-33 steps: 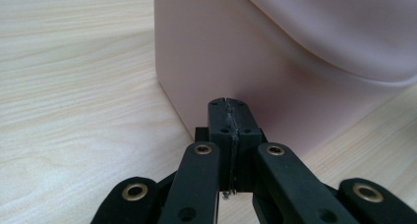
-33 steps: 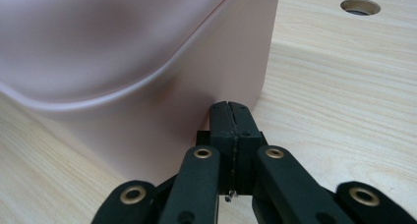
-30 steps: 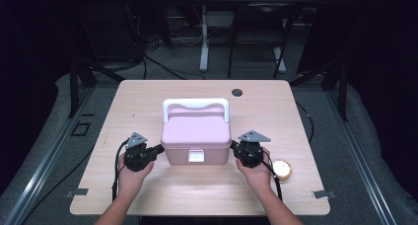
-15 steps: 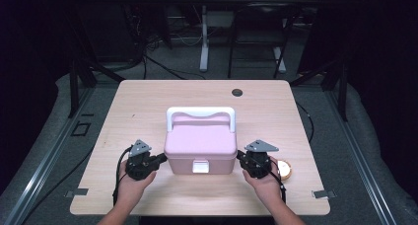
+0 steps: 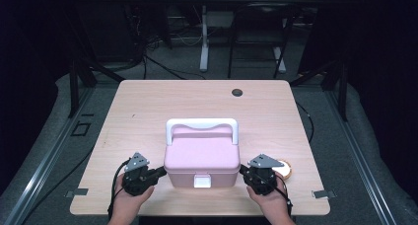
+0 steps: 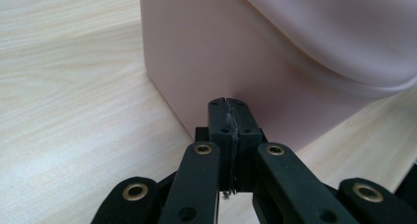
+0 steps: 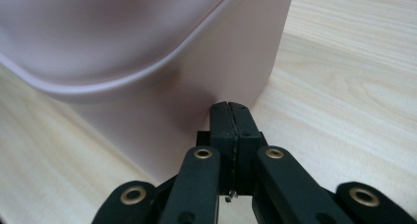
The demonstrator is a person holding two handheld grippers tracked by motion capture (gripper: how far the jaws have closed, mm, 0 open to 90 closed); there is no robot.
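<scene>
Both grippers are pinned against the pink storage box, one on each side wall, and the step in hand looks like a two-sided squeeze-and-slide, bringing the box toward the person's edge of the table. The box sits near the front edge, roughly centred between the hands.

Left gripper: fingers pressed together, nothing between them, tips butted flat against the box's left wall low down. Right gripper: same story, fingers together and empty, tips against the right wall near its lower corner. So no pinch here; the box is trapped between two closed tips.

What comes next, by my reading, calls for even pressure from both sides. If one tip eases off, the box could pivot or slip, since smooth plastic gives little grip. Keeping the tips low should stop it from tipping.

Materials: the box is matte, pale pink plastic with rounded corners and a lid that overhangs the base in a soft curved lip. A white bail handle lies across the lid's far side, and a small white latch sits on the front. The table is light wood-grain laminate. A small round, tan-and-white object rests just beside the right gripper; what it is I cannot tell.
</scene>
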